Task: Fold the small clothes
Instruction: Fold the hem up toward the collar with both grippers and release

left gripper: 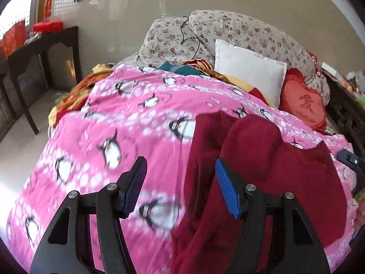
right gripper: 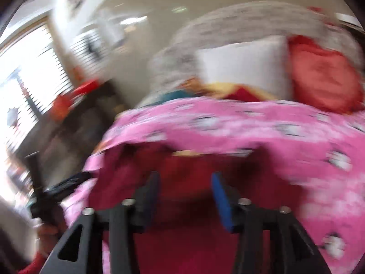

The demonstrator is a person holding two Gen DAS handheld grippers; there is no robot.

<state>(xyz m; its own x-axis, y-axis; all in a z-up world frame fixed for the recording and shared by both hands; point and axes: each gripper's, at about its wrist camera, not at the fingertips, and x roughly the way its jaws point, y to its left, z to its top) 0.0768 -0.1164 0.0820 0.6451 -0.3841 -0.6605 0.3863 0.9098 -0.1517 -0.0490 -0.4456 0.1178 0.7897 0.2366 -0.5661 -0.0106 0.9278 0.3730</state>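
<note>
Left wrist view: both grippers, left (left gripper: 180, 185) and right (right gripper: 184, 196), gape wide and empty above a rumpled maroon garment (left gripper: 262, 159); grabbing bunched layers risks a crooked fold.

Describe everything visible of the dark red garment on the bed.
The dark red garment looks like soft, fleecy knit. It lies unfolded and rumpled on the pink penguin blanket, toward its right side, with a rounded fold bulging up in the middle. Neither the open left claw nor the open right claw grips it. The right view is blurred.
</note>
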